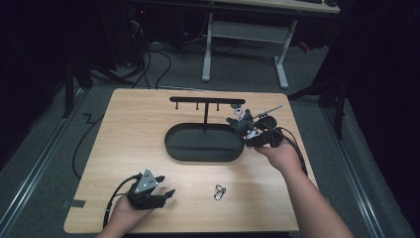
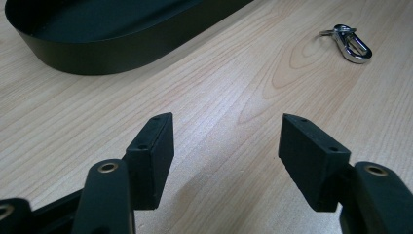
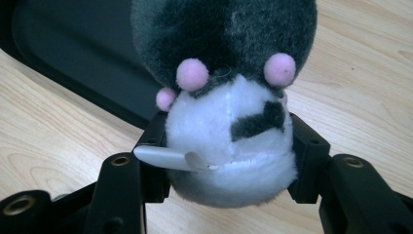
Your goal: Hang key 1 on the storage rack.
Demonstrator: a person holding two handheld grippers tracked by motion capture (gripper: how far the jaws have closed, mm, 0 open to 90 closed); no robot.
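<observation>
A small grey and white plush toy [image 3: 229, 97] with pink pom-poms is squeezed between the jaws of my right gripper [image 3: 229, 146]. In the high view the plush toy [image 1: 243, 121] and right gripper [image 1: 253, 135] hover at the right end of the black oval tray [image 1: 188, 151]. A black T-shaped hook rack [image 1: 207, 101] rises from the tray's back. My left gripper [image 1: 168, 193] rests open near the table's front left, and in its own view the left gripper [image 2: 226, 156] has bare wood between its jaws. A silver key clip [image 1: 220, 192] lies on the table to its right.
The black tray wall [image 2: 97, 58] shows ahead-left in the left gripper view, and the key clip [image 2: 348, 41] at upper right. The wooden table [image 1: 124, 129] has bare room at left and front. Beyond it are a white desk frame [image 1: 245, 34] and floor cables.
</observation>
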